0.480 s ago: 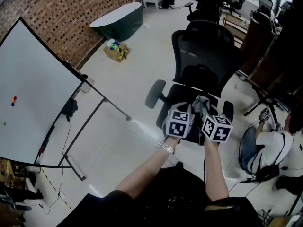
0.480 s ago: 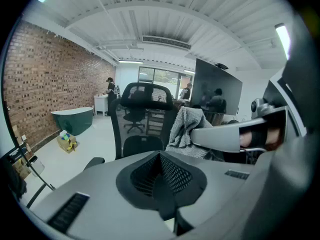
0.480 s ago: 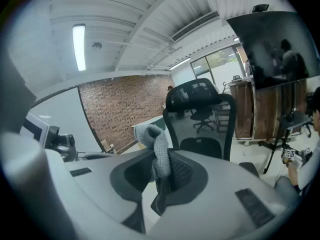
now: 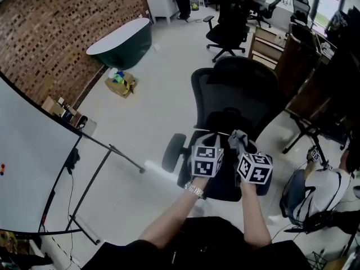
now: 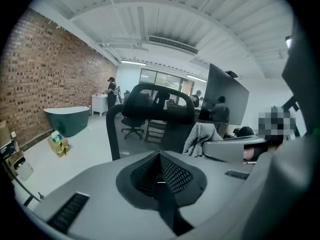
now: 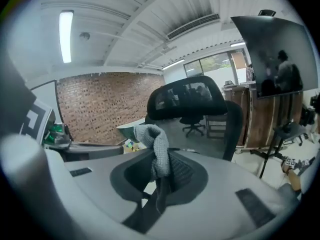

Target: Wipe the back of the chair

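A black office chair with a mesh back (image 4: 236, 91) stands in front of me, its seat (image 4: 225, 187) under both grippers. The right gripper (image 4: 240, 146) is shut on a grey cloth (image 4: 238, 139), which bunches above the jaws in the right gripper view (image 6: 154, 143). That gripper (image 6: 162, 179) faces the chair's headrest (image 6: 187, 100) from a short way off. The left gripper (image 4: 212, 137) is beside it on the left, shut with nothing in it (image 5: 160, 181). In the left gripper view the chair back (image 5: 155, 106) is ahead and the cloth (image 5: 200, 136) hangs at the right.
A whiteboard on a wheeled stand (image 4: 31, 167) stands at the left. A green tub (image 4: 121, 38) and a cardboard box (image 4: 121, 84) sit by the brick wall. A person (image 4: 315, 190) sits low at the right near stand legs (image 4: 301, 134). Another chair (image 4: 228, 27) is behind.
The head view has swung, so the whiteboard slid left and the chair sits lower in the frame. Both grippers stay over the seat, the cloth still in the right one.
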Demonstrator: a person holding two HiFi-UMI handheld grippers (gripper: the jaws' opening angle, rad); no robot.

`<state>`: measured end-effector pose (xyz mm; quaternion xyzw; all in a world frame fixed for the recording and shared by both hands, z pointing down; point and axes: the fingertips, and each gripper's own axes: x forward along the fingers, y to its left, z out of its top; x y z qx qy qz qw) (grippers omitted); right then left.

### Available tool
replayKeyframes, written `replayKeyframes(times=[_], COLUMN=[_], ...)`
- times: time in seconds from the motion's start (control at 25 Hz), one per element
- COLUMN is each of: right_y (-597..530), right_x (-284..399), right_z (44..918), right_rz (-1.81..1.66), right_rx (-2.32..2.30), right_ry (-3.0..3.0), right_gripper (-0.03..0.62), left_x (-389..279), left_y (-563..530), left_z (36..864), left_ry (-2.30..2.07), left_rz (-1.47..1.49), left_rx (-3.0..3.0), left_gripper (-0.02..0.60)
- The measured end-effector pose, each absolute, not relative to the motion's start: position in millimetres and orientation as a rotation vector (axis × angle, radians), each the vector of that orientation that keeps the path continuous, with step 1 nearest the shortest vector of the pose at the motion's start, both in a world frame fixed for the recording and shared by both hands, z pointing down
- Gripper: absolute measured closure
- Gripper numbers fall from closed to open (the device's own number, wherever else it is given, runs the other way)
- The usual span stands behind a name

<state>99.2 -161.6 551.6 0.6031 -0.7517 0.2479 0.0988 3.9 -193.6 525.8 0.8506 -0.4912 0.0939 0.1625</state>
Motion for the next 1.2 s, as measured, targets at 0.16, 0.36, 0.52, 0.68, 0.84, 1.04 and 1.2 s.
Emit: replayKeyframes(times=[0.16,0.36,0.52,0.68,0.84,1.04,1.2], right_y=[-206,-277,-353,-411,-430,-415,-379], right_x=[90,102,74,45,66,163,252], right_z=[538,477,415,408,421,427,429], right_rz=[0.691,0.531,0.371,0.27,0.205,0.182,0.158], right_rx=[1.802,1.924,1.891,1.83,1.867,2.027,2.165], right_ry=[-2.261,-2.321,-2.43,-2.415,-2.284,-2.102,-1.95], right_gripper=[0.543,0.543,0.542,0.543,0.542,0.543,0.543], left_x=[15,12,-8,-29,-53,-46,-14], left_y=[-236,-245,-247,-248,-248,-263,-275], left_z=[524,519,513,507,501,498,495], left_ry=[-1.372,-1.374,-1.447,-1.534,-1.611,-1.616,-1.557], left_rz=[0.236,0.218,0.232,0.223,0.202,0.17,0.151], left_rx=[2.436,2.417,2.398,2.352,2.326,2.319,2.362], left_gripper=[0.578,0.578,0.578,0.578,0.578,0.578,0.578])
